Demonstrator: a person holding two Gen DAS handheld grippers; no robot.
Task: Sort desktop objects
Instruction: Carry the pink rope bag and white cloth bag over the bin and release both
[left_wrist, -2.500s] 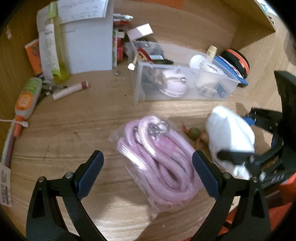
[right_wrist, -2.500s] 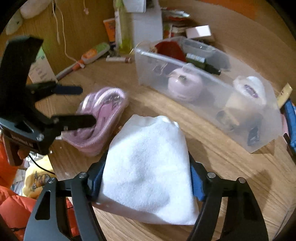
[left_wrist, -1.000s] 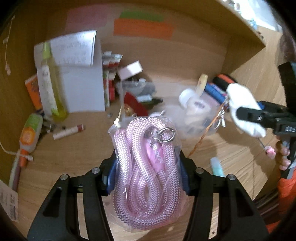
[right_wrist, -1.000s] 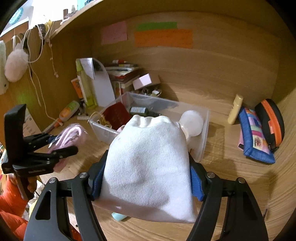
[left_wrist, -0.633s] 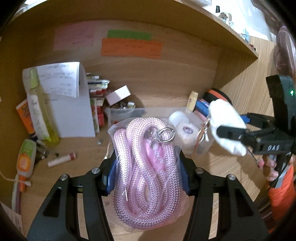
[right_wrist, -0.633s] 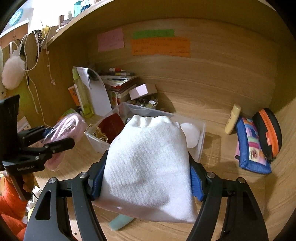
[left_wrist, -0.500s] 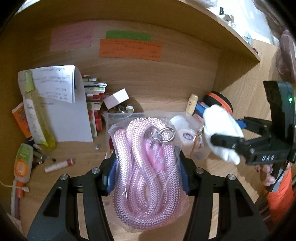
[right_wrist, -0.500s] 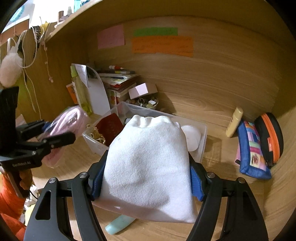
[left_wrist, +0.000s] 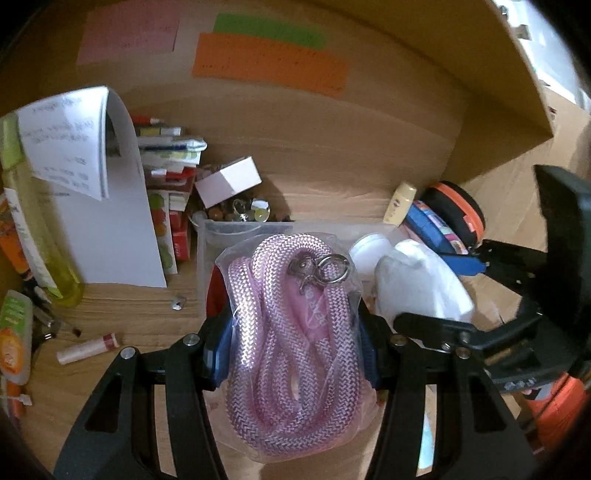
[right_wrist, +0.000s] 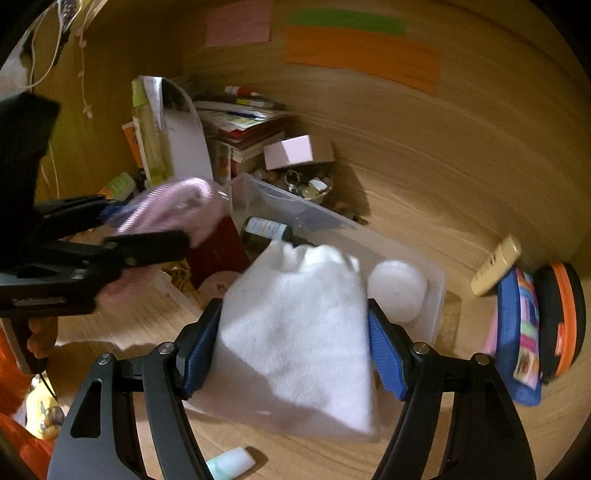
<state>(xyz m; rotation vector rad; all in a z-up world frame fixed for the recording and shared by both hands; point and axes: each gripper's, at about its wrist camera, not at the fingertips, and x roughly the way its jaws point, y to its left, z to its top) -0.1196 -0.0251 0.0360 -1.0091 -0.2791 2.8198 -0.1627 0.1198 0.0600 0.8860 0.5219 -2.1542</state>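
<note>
With the left tongs (left_wrist: 293, 350) pinching the bagged pink rope (left_wrist: 291, 325) and the right tongs (right_wrist: 293, 354) pinching the white pouch (right_wrist: 299, 332), both just before the clear bin (right_wrist: 413, 325), I'd lower each inside before letting go.

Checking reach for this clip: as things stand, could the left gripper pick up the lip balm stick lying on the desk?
Probably not: the left gripper is shut on the bagged pink rope, so it has no free grasp. The lip balm stick itself lies unobstructed.
</note>
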